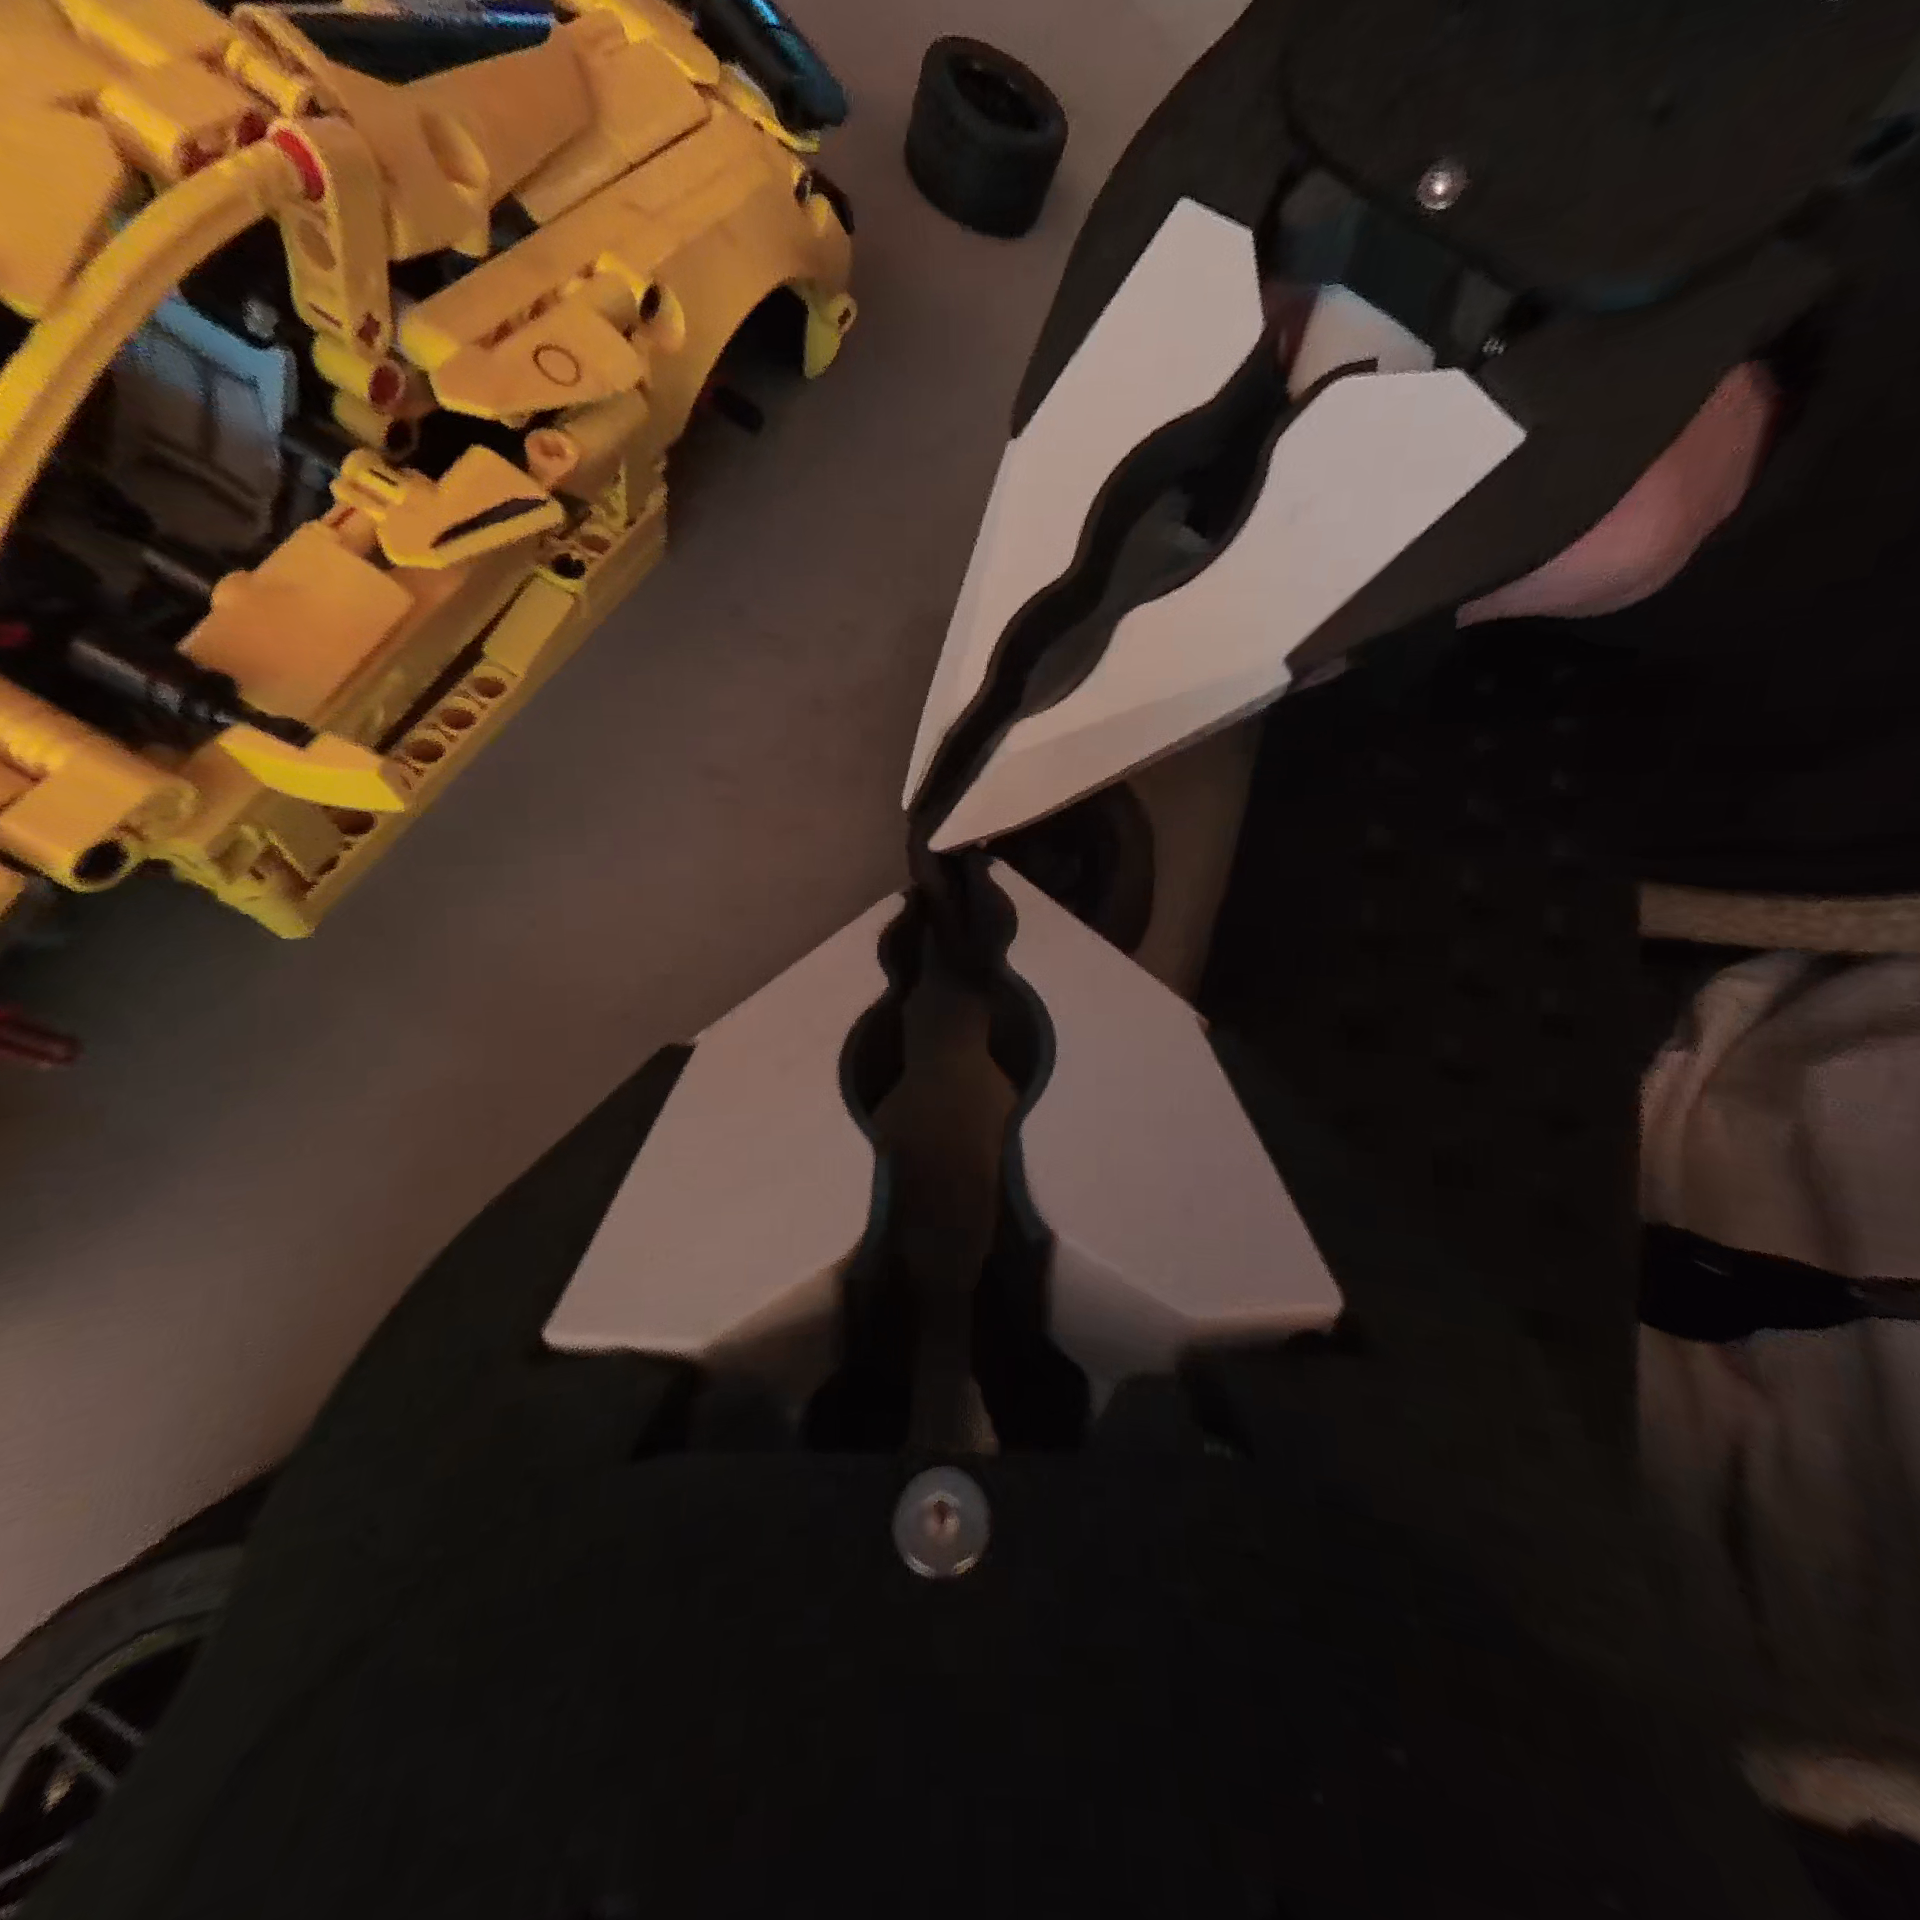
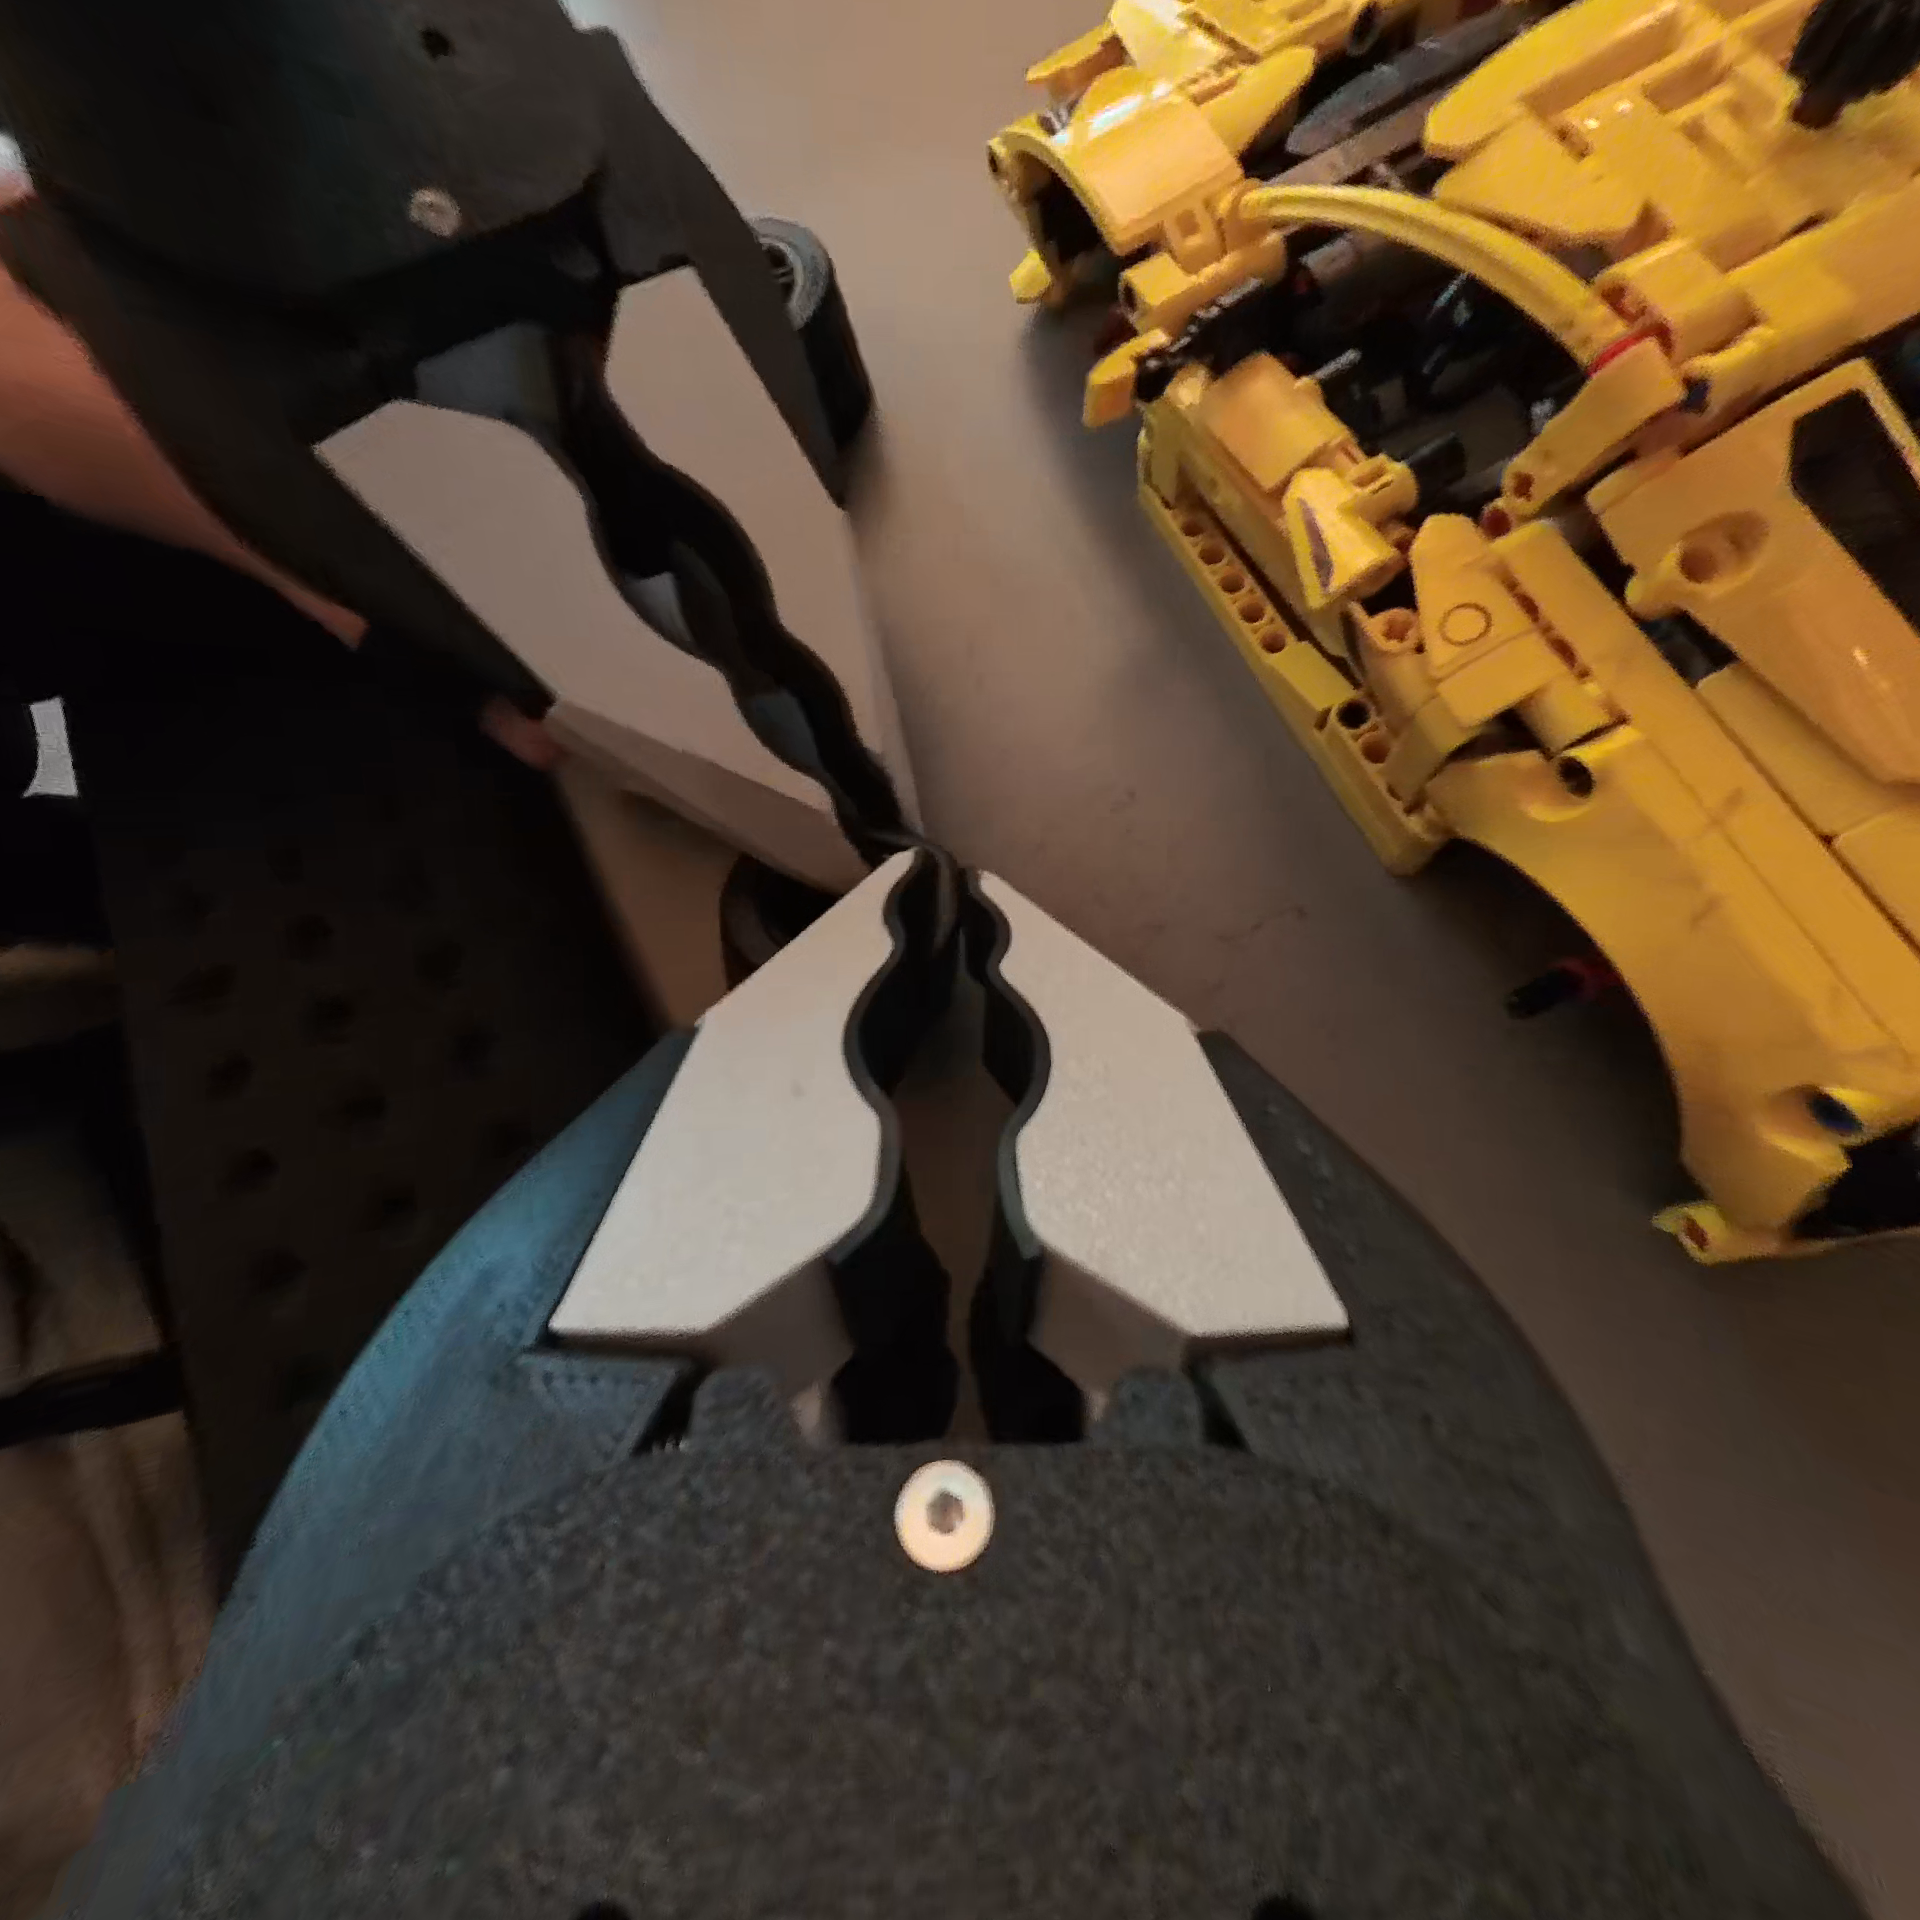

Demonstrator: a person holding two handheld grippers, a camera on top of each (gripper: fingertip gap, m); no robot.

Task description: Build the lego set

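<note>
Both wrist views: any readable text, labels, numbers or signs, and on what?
No readable words, brands or numbers in either view.
Yellow brick-built car: only a thin circle outline on a side panel, no letters.
White patch on dark clothing: too blurred to read.

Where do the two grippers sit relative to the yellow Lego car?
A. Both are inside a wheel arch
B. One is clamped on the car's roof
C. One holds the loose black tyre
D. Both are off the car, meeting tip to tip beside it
D: the left gripper and the right gripper meet tip to tip above the table, clear of the yellow Lego car.
</note>
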